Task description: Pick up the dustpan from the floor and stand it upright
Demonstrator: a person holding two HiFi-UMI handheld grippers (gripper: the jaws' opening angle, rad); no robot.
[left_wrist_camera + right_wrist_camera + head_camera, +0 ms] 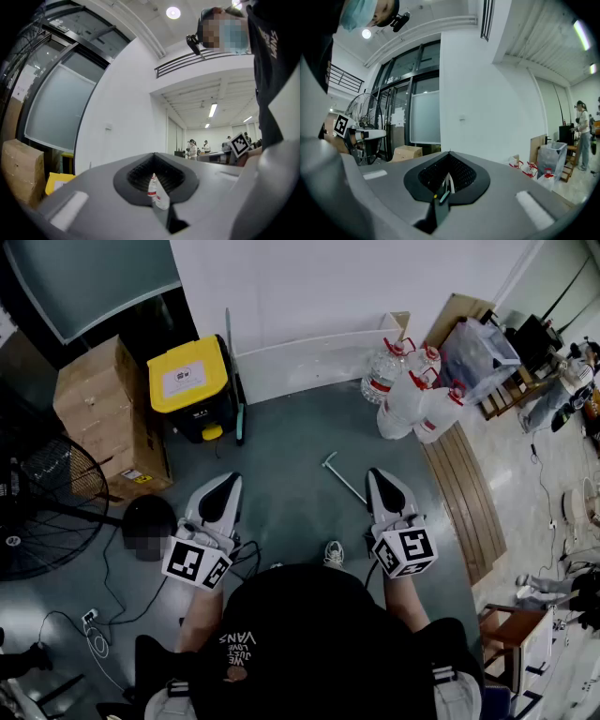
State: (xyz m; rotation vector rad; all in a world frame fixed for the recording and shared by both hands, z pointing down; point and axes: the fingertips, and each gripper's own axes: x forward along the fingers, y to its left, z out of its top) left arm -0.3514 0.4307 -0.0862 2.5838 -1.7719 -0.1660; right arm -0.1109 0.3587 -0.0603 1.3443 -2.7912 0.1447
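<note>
Head view, near to far. The person's black-shirted torso fills the lower edge. Ahead of it both grippers are held level and pointing toward the far wall. The left gripper (225,486) lies nearer than the yellow-lidded bin (189,377) and almost in line with it. The right gripper (382,480) lies nearer than the bin and well to its right. In the left gripper view and the right gripper view alike, the jaws are pressed together to a thin seam and grip nothing; only distant things show past their tips. A white shoe (334,554) rests on the grey floor (291,442) between the grippers. A thin metal rod with a T-shaped end (343,478) lies flat on the floor, nearer than the bin and to its right, just beside the right gripper's tip.

The dustpan (239,407) stands upright just beside the bin's right side, its long handle rising along the white wall (328,287) and well apart from both grippers. Stacked cardboard boxes (108,413) sit just left of the bin, and a black floor fan (37,512) stands further left and nearer. A cluster of clear water bottles (412,390) with red caps stands well to the right of the bin.
</note>
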